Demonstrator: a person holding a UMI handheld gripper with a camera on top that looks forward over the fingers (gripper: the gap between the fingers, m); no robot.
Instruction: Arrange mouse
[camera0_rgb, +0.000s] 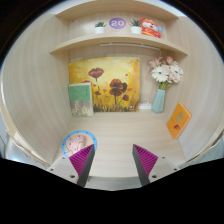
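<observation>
Gripper: your gripper (112, 170) is spread, its 2 pink pads (82, 160) apart with only bare table (112, 135) between them.
Mouse: you have no mouse in view; I cannot tell where it is.
Ahead of you: a flower painting (106, 84) leans on the back wall, with a small green picture (80, 99) propped just beside it.
Vase: a pale blue vase (160, 98) of flowers stands on the painting's other side.
Orange card: it (179, 120) leans near the vase.
Round disc: it (78, 142) lies just beyond one finger.
Shelf: it (85, 43) holds 2 small plants (99, 27) and a round sign (118, 22).
</observation>
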